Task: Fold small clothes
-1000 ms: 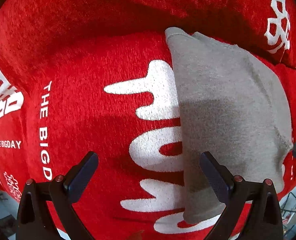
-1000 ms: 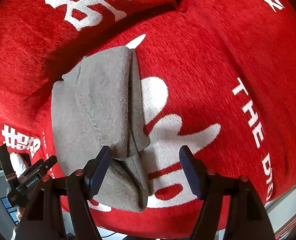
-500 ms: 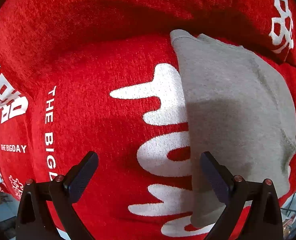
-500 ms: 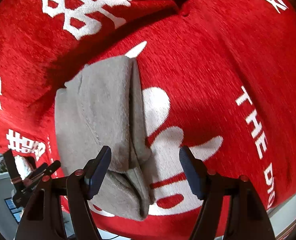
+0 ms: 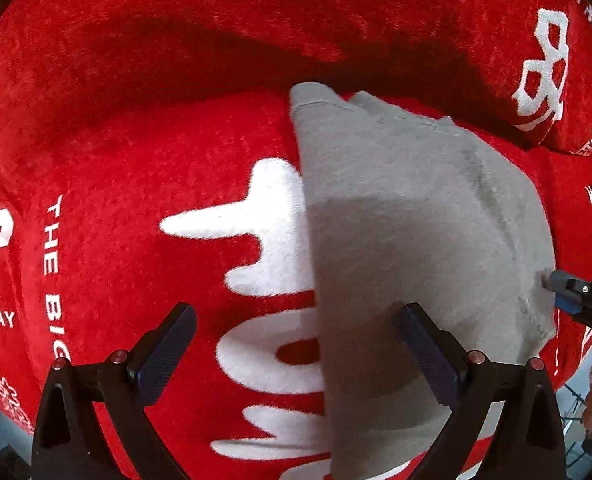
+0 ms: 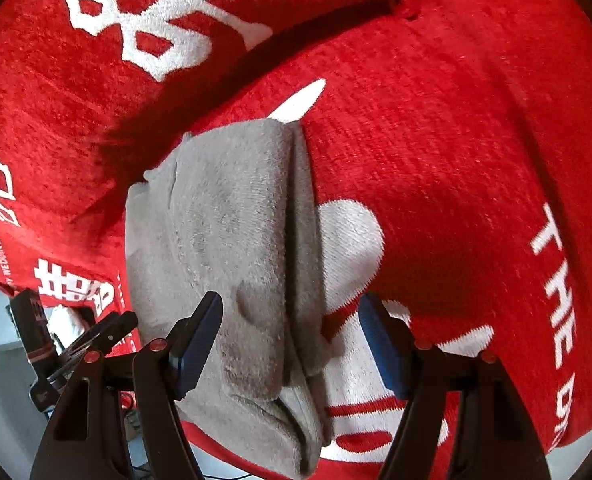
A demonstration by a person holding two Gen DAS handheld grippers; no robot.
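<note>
A small grey garment [image 5: 412,216] lies folded on a red cover [image 5: 136,168] with white lettering. My left gripper [image 5: 296,344] is open and empty above the garment's left edge, its right finger over the grey cloth. In the right wrist view the grey garment [image 6: 232,232] shows stacked folded layers along its right side. My right gripper [image 6: 292,340] is open and empty, with those folded edges between its fingers. The right gripper's tip shows at the left view's right edge [image 5: 576,292].
The red cover drapes over a cushioned seat with a raised back part [image 6: 156,20] behind the garment. The seat's front edge drops off below both grippers. The other hand-held gripper [image 6: 80,344] shows at the right view's lower left.
Both grippers have shifted slightly over the garment and stay open. The grey garment lies where it was.
</note>
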